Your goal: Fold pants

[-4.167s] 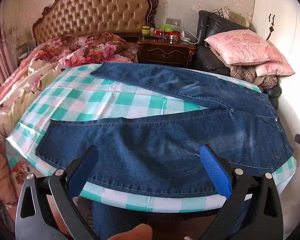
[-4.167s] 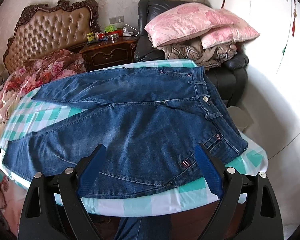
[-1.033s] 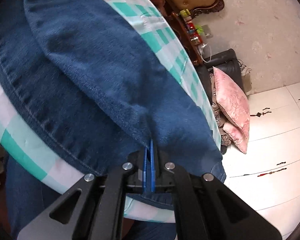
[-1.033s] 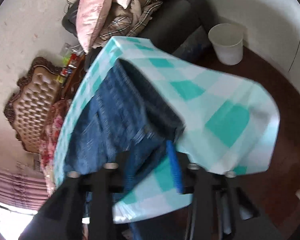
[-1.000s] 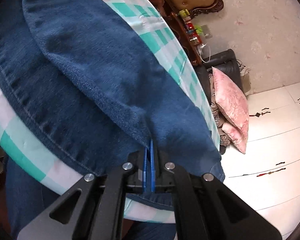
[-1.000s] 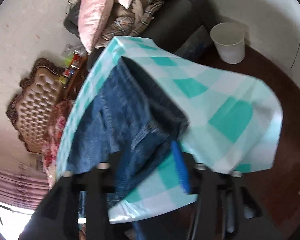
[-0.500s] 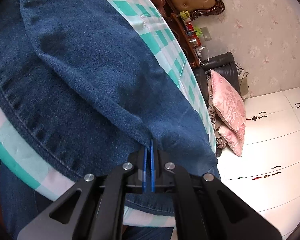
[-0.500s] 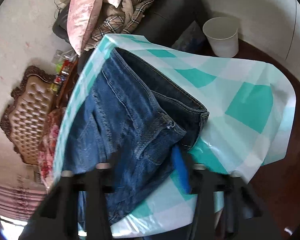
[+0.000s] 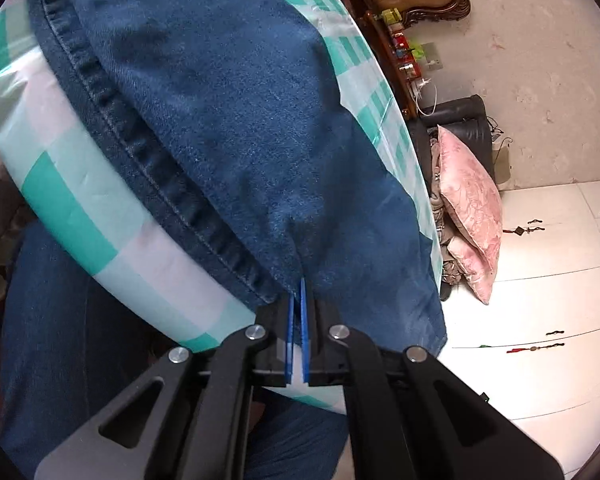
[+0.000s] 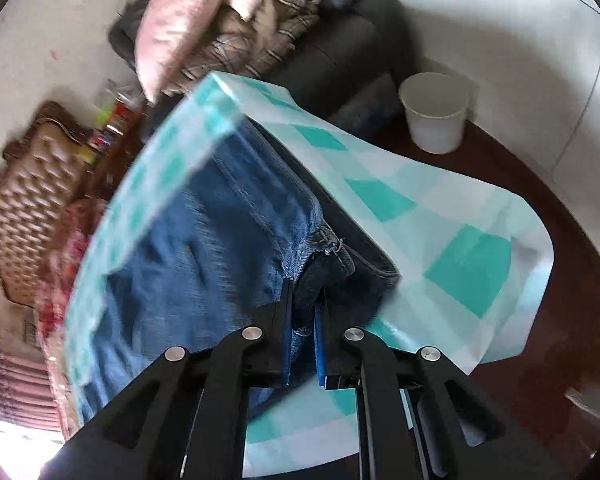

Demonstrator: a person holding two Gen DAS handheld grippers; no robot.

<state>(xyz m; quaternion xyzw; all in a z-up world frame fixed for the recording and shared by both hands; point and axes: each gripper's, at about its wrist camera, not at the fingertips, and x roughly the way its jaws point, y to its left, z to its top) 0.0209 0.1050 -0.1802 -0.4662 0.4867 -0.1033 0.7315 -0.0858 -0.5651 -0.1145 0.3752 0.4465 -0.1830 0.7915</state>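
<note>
Blue denim pants (image 9: 228, 120) are spread on a checked tablecloth (image 9: 72, 216). Fabric is pinched by the closed left gripper (image 9: 297, 300) and right gripper (image 10: 302, 308). A white bin (image 10: 436, 112) is seen only in the right view.

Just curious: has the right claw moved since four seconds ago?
Yes. The right claw dropped onto the jeans near the table's white-bucket end, and it now pinches them.
</note>
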